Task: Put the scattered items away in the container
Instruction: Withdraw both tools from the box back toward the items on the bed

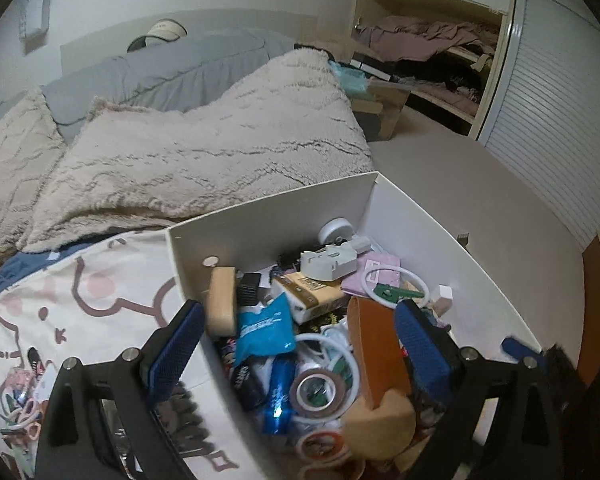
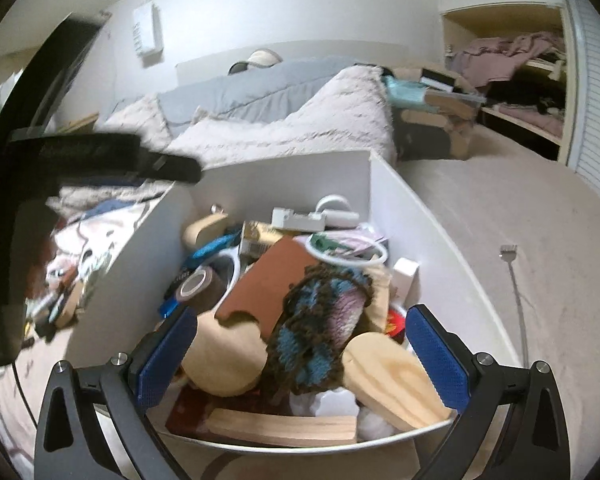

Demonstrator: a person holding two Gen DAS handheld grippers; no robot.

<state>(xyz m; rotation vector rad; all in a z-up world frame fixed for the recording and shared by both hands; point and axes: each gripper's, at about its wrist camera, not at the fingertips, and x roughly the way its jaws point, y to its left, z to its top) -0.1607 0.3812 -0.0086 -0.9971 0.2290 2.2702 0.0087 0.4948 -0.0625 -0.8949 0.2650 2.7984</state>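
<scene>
Two grippers hang over one white container [image 1: 440, 220], both with their blue-padded jaws spread wide and nothing between them.

From the left wrist view, the lower left of the frame shows a cartoon-print sheet [image 1: 100, 300], and at its far lower-left edge a small heap of loose items [image 1: 20, 408], rings and bits too small to name, lying outside the box. The left gripper [image 1: 300, 356] straddles the container's left wall: its left finger is outside over the sheet, its right finger is above the contents. Between them lie a blue packet [image 1: 264, 326], a roll of tape [image 1: 318, 390], and a brown leather-like piece [image 1: 376, 356]. Toward the upper middle of the box sit a white plastic holder [image 1: 328, 260] and a white ring [image 1: 392, 284]. A fluffy cream blanket [image 1: 204, 152] fills the frame's upper left and centre; an open closet [image 1: 428, 48] sits upper right.

From the right wrist view, the other tool's black body blurs across the left edge. The right gripper [image 2: 304, 360] hovers above the near end of the container [image 2: 380, 184]; a crocheted brown-and-blue piece [image 2: 320, 320] lies on top of the pile between its fingers, with wooden blocks [image 2: 280, 426] below it. At the right, a thin metal back-scratcher [image 2: 514, 280] rests on the carpet.
</scene>
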